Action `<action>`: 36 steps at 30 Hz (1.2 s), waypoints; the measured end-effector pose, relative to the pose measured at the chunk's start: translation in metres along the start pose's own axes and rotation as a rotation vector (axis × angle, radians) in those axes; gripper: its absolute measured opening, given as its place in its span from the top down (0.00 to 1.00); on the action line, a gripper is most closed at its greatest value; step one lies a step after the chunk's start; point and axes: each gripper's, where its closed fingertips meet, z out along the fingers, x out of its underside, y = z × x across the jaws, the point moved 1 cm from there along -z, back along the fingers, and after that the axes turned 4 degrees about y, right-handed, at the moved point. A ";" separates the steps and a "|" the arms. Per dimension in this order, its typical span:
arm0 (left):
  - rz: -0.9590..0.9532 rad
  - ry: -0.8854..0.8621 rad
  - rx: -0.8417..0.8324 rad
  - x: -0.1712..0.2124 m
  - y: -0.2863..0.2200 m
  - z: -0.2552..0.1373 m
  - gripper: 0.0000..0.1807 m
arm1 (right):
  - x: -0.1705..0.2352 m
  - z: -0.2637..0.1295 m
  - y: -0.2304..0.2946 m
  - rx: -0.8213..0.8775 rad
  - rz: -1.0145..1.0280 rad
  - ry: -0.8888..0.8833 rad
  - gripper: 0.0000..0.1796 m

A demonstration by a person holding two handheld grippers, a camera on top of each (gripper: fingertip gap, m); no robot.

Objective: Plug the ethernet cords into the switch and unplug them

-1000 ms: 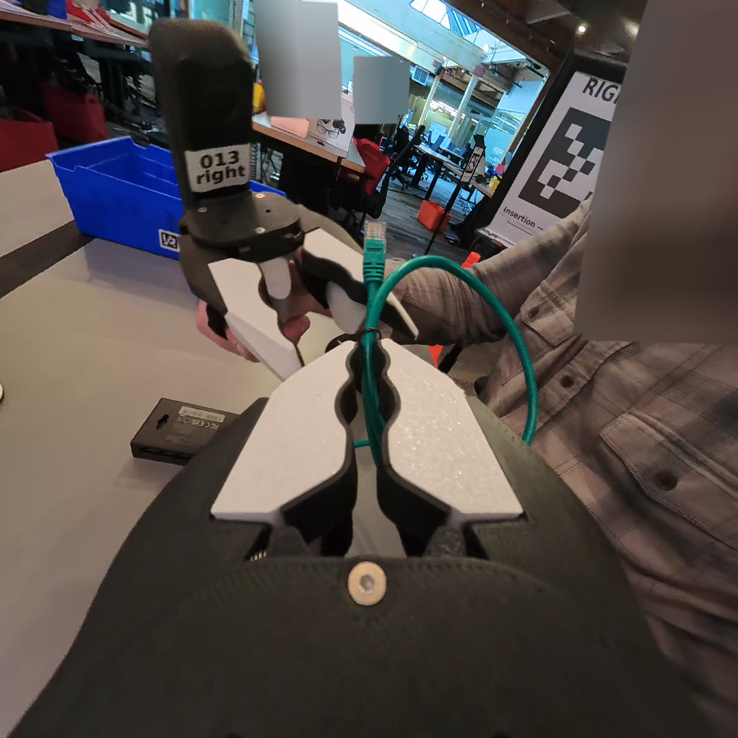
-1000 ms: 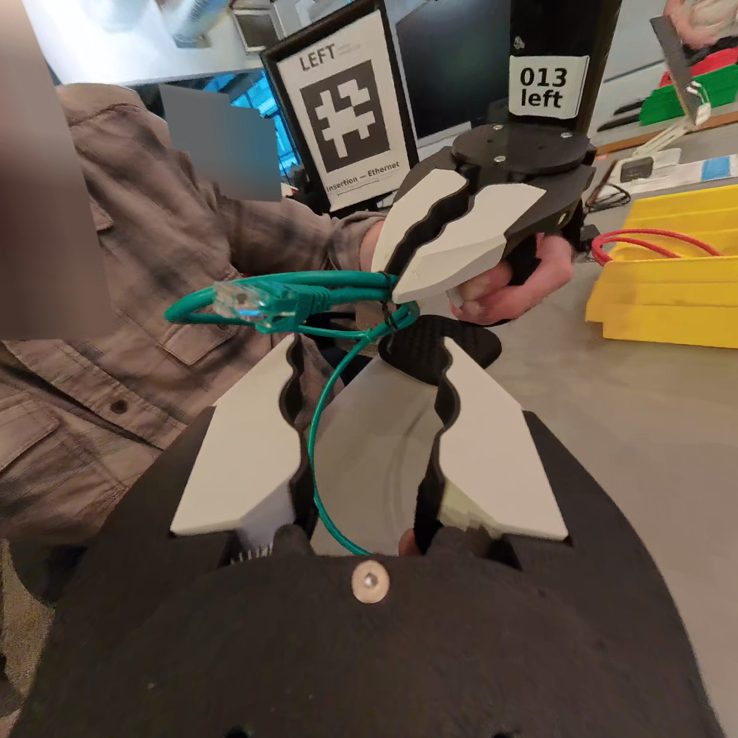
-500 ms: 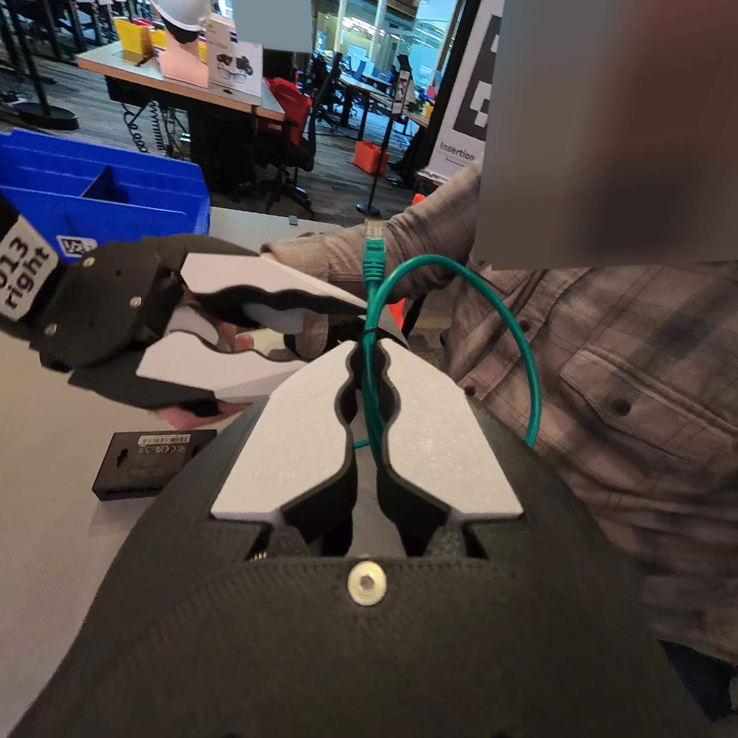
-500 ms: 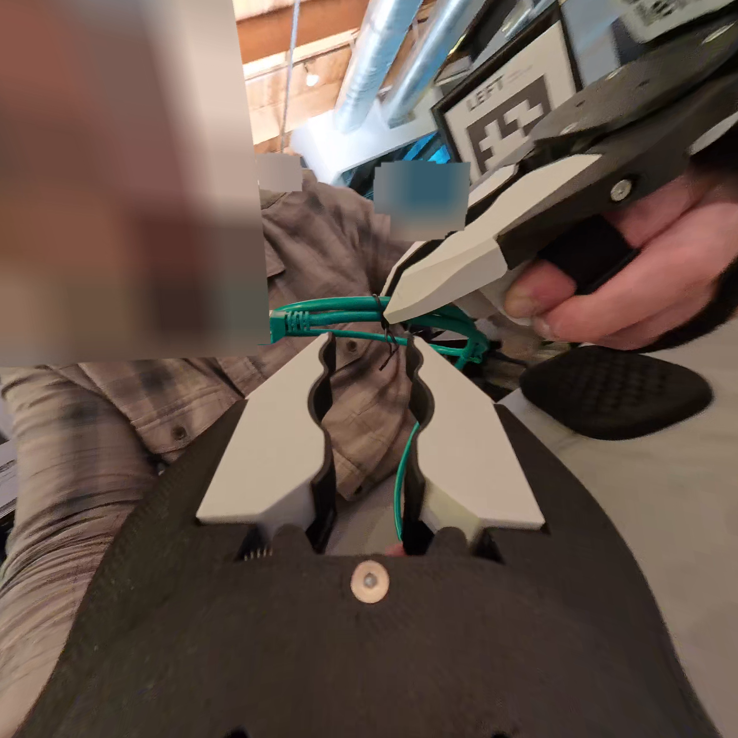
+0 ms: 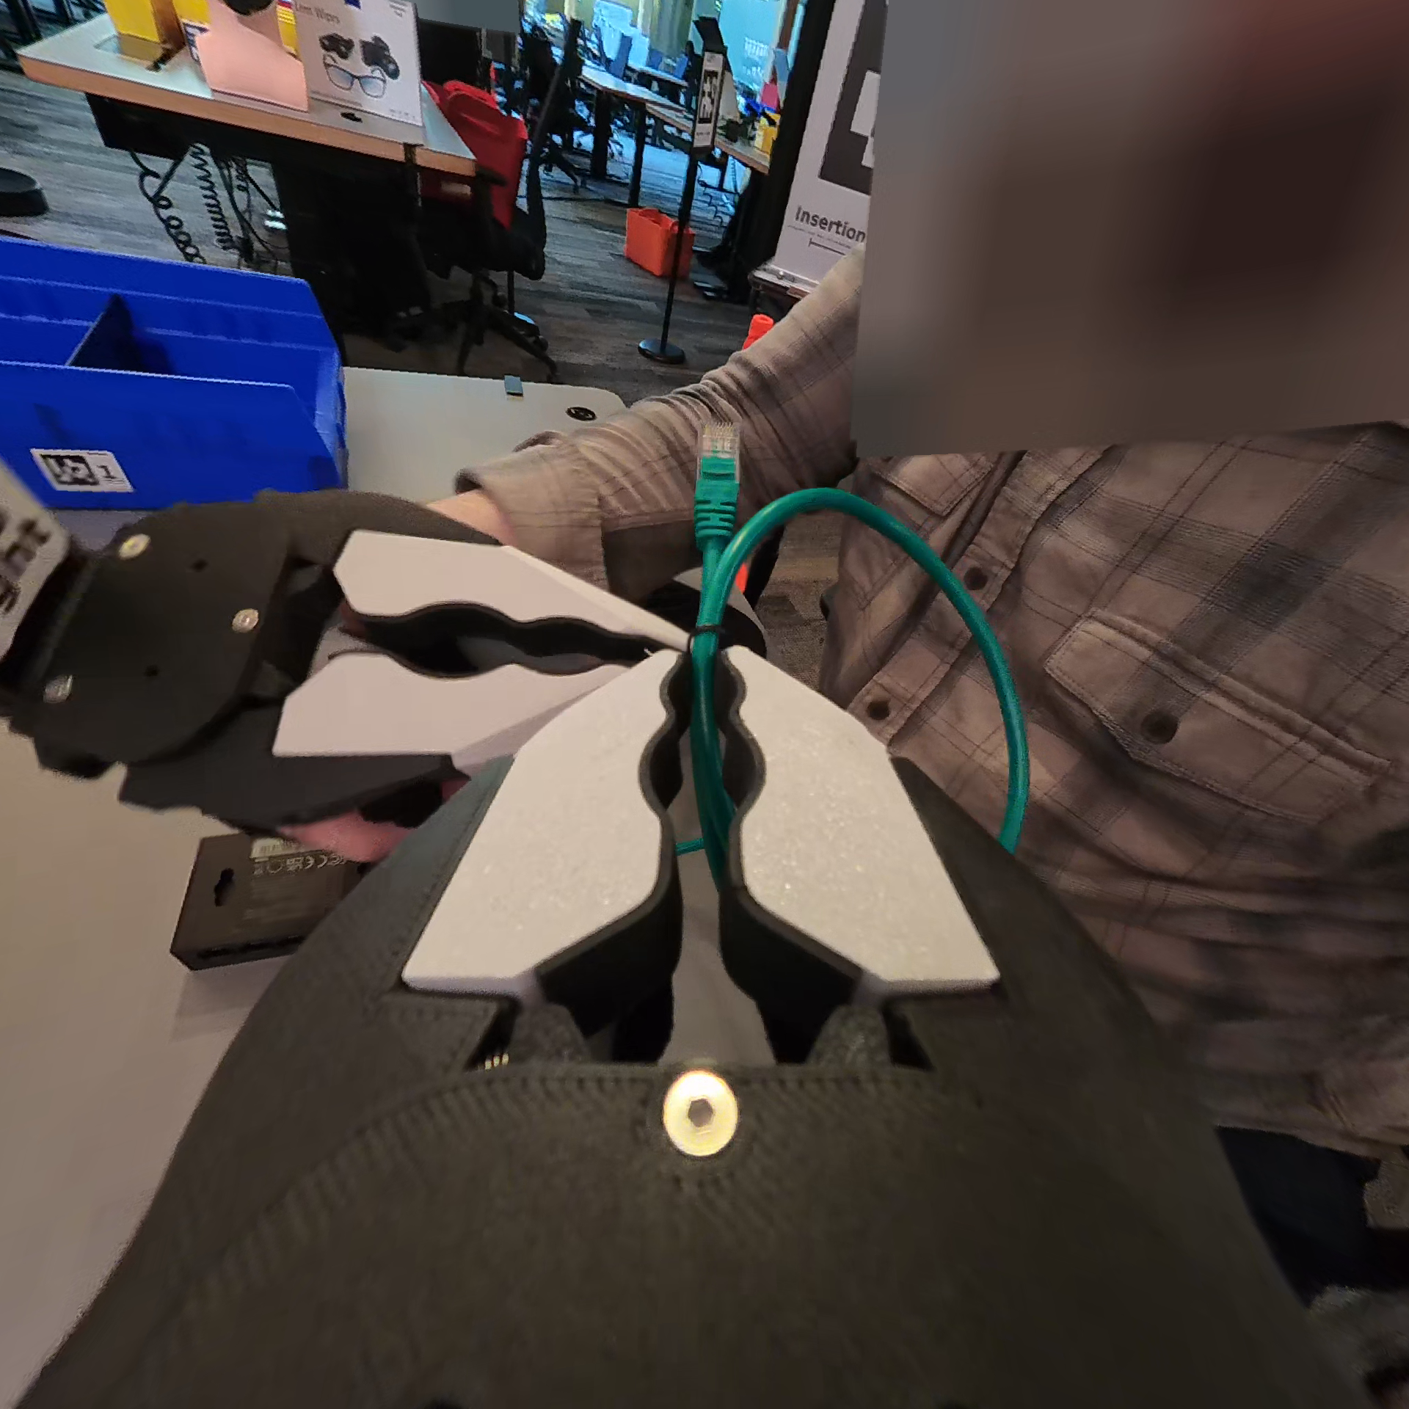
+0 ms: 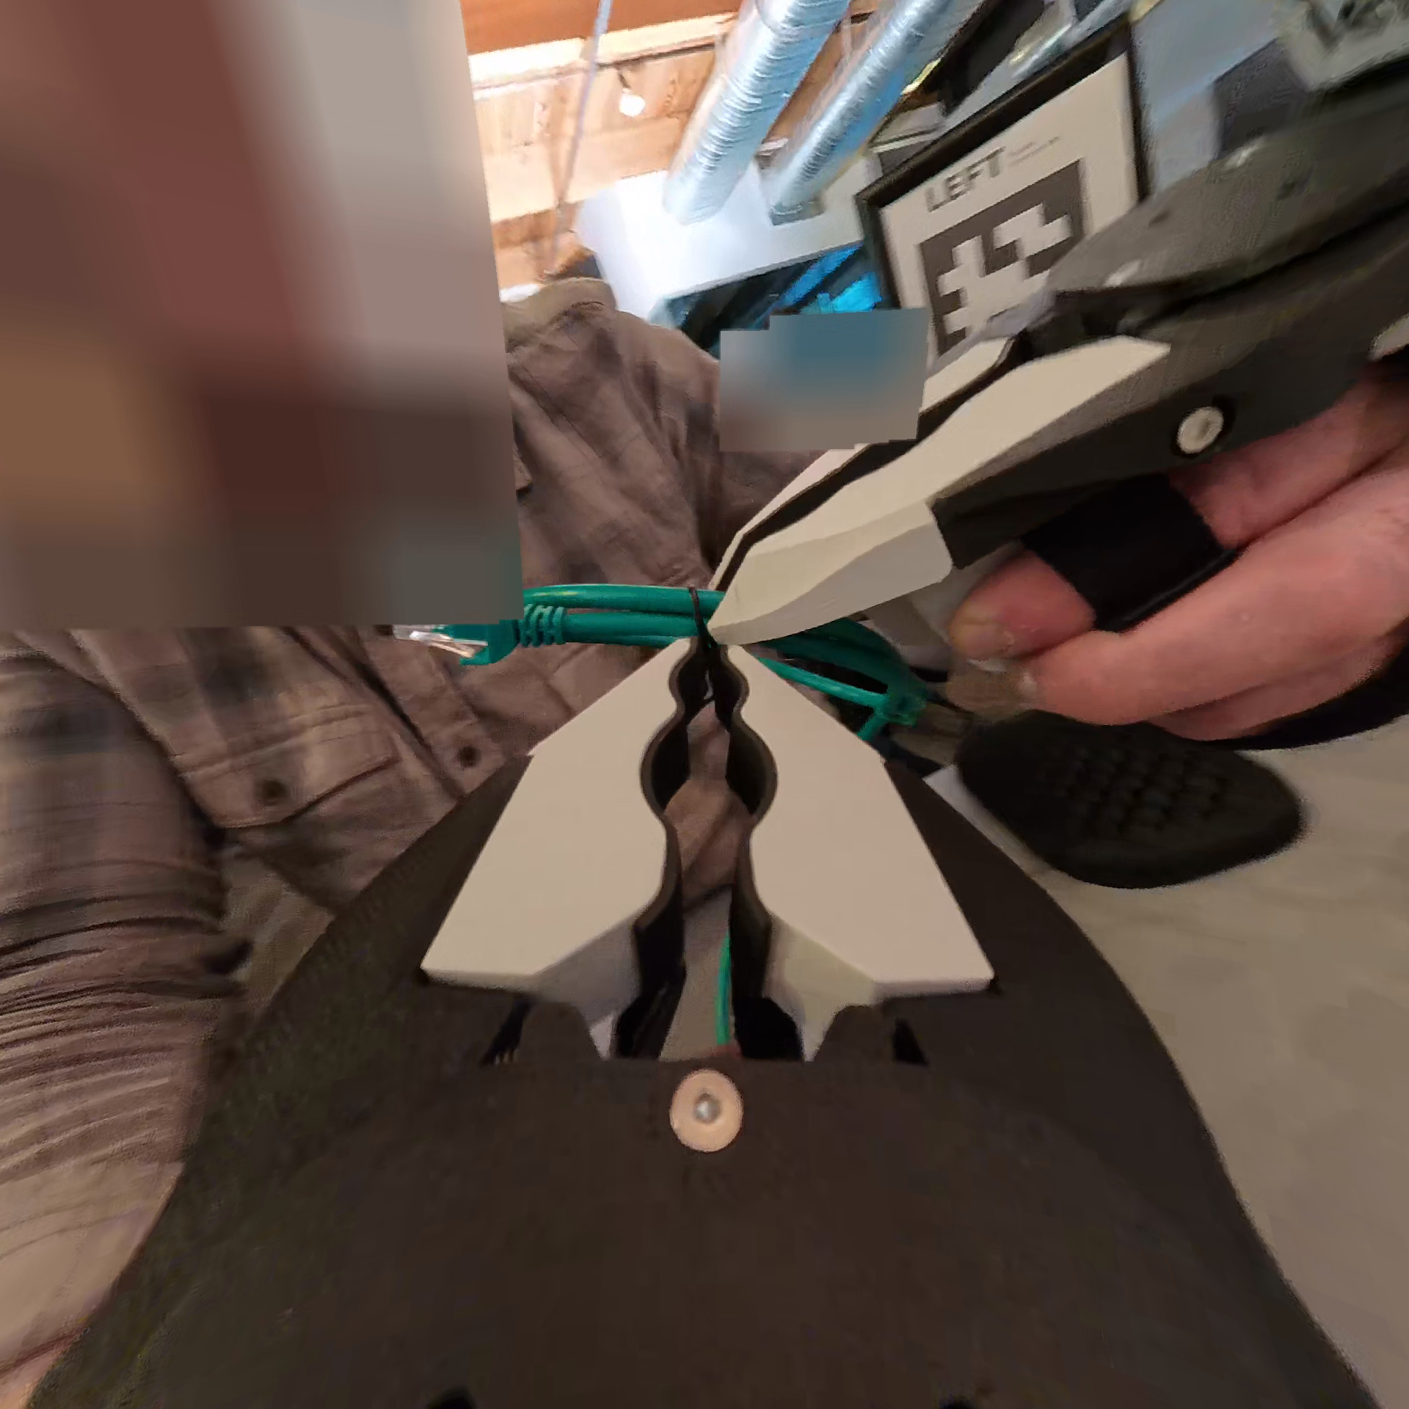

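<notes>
Lying flat at near left on the grey table (image 5: 91,1067): black switch (image 5: 251,900), awaiting plugs. Closing beside it, right gripper (image 5: 671,648), nipping the black tie (image 6: 698,610) (apparently to free the coil). Clamped at centre in the left gripper (image 5: 705,686): green ethernet cord (image 5: 713,602), plug (image 5: 718,450) pointing far, loop bulging right.

Left tool (image 5: 705,671): pale grey fingers (image 5: 564,831), wavy black inner edges, textured black body, silver hex screw (image 5: 700,1112). Right tool (image 6: 709,663): same build, screw (image 6: 705,1119) at centre. Wearer in grey-brown plaid button shirt (image 5: 1144,686), chest pocket; black finger strap (image 6: 1128,549).
</notes>
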 end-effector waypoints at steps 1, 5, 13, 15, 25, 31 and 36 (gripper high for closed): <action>-0.007 -0.016 -0.017 -0.001 0.002 -0.003 0.97 | -0.002 -0.002 -0.003 0.061 -0.042 0.000 1.00; -0.065 -0.122 -0.169 -0.005 0.020 -0.023 0.97 | -0.016 -0.021 -0.018 0.418 -0.196 -0.008 1.00; -0.272 -0.503 -0.463 -0.013 0.059 -0.054 0.97 | -0.042 -0.065 -0.037 1.259 -0.490 0.095 1.00; -0.321 -0.594 -0.490 -0.014 0.063 -0.056 0.97 | -0.045 -0.069 -0.037 1.438 -0.580 0.202 1.00; -0.542 -0.928 -0.604 -0.014 0.068 -0.059 0.97 | -0.049 -0.080 -0.041 1.897 -1.267 1.283 1.00; -0.542 -0.941 -0.583 -0.011 0.071 -0.058 0.97 | -0.045 -0.086 -0.034 1.834 -1.122 1.136 0.88; -0.479 -0.873 -0.531 -0.014 0.066 -0.052 0.97 | -0.031 -0.074 -0.026 1.559 -0.789 0.721 0.86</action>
